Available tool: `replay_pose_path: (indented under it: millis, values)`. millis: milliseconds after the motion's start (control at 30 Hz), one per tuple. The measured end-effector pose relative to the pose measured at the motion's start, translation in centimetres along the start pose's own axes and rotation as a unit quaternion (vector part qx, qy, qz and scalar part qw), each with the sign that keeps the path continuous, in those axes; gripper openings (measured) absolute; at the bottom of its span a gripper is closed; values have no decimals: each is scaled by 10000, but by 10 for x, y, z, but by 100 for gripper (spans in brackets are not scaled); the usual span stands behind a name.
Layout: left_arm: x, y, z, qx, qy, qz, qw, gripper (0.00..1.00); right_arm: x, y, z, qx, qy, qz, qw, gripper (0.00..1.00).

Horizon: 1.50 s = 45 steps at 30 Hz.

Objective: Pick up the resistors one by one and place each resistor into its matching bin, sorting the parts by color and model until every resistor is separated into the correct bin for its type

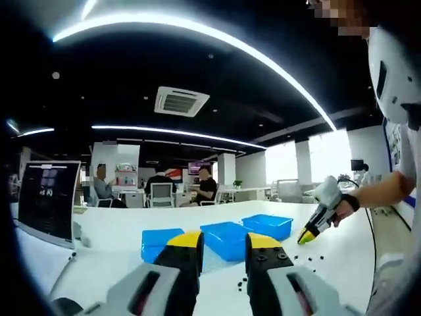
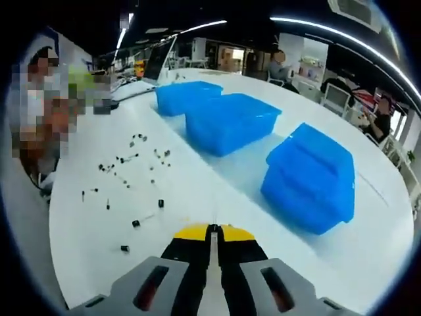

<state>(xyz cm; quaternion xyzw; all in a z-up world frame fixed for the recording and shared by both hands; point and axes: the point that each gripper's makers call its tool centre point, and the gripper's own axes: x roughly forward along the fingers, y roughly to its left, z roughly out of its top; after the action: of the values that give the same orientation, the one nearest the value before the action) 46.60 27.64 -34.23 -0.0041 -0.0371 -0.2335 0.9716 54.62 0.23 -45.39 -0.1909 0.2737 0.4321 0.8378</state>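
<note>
Each gripper wears the same livery: grey moulded bodies with long dark recessed slots, black jaws and bright yellow tips, and the left gripper (image 1: 223, 247) shows small screws on the black face of one jaw. The right gripper (image 2: 212, 232) shows red inside its slots. Beside the white table (image 1: 118, 230), the person's hand (image 1: 343, 209) wears a black wrist strap (the top is white).
</note>
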Motion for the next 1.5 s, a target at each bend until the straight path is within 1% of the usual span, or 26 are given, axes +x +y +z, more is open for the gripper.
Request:
replay_pose_path:
  millis: [67, 167, 233, 267, 333, 433, 467, 500, 600, 667, 700, 800, 833, 900, 933, 1033, 1100, 1233, 1367, 1400, 1433, 1467, 1500]
  values:
    - [0, 0, -1, -9, 18, 3, 10000, 27, -2, 4, 11, -33, -240, 72, 9997, 7]
    - [0, -1, -1, -14, 28, 6, 10000, 27, -6, 9, 31, -273, -608, 119, 9977, 7]
    - [0, -2, 0, -7, 27, 8, 10000, 27, -6, 10, 40, -302, -795, 143, 9963, 7]
    - [1, -2, 0, -4, 27, 14, 10000, 27, -7, 10, 49, -320, -988, 147, 9945, 7]
    - [1, -3, 1, -3, 25, 26, 10000, 27, -8, 7, 61, -304, -1258, 135, 9915, 7]
    - [0, -4, 2, 10, 30, 37, 10000, 27, -12, -3, 81, -176, -1647, 40, 9862, 7]
    - [0, -5, 3, 15, 33, 42, 10000, 27, -15, -9, 89, -146, -1834, -14, 9829, 7]
    - [-1, -5, 3, 16, 40, 45, 10000, 27, -17, -14, 93, -124, -1953, -67, 9806, 7]
    - [-2, -5, 2, 24, 71, 63, 10000, 27, -22, -36, 104, 31, -2285, -306, 9731, 7]
    - [-2, -4, 2, 19, 98, 84, 9999, 27, -24, -55, 108, 285, -2519, -495, 9661, 7]
    - [-2, -4, 2, 15, 109, 88, 9999, 27, -24, -61, 110, 364, -2587, -557, 9637, 7]
    - [-1, -5, 4, 9, 112, 91, 9999, 27, -27, -90, 111, 576, -2816, -903, 9535, 7]
    - [-1, -5, 5, 24, 113, 101, 9999, 27, -27, -96, 111, 630, -2866, -957, 9512, 7]
    - [0, -6, 6, 38, 112, 112, 9999, 27, -26, -104, 112, 584, -2933, -1013, 9488, 7]
    - [0, -6, 6, 37, 118, 110, 9999, 27, -25, -109, 111, 540, -2940, -1121, 9477, 7]
    - [2, -8, 6, 46, 137, 90, 9999, 27, -19, -116, 105, 503, -2801, -1282, 9501, 7]
    - [3, -10, 6, 56, 138, 78, 9999, 27, -15, -123, 97, 486, -2605, -1479, 9529, 7]
    - [3, -13, 8, 53, 101, 68, 9999, 27, -14, -128, 90, 595, -2561, -1559, 9521, 7]
    - [1, -11, 8, 19, 99, 110, 9999, 27, -14, -130, 84, 629, -2516, -1584, 9527, 7]
    - [1, -10, 7, 19, 113, 114, 9999, 27, -14, -129, 83, 629, -2523, -1575, 9527, 9]
    - [1, -10, 7, 24, 125, 112, 9999, 27, -14, -130, 82, 655, -2524, -1613, 9518, 15]
    - [0, -10, 6, 28, 130, 112, 9998, 27, -15, -133, 79, 710, -2475, -1698, 9513, 28]
    - [-1, -11, 7, 30, 129, 111, 9998, 27, -16, -137, 78, 715, -2463, -1778, 9501, 39]
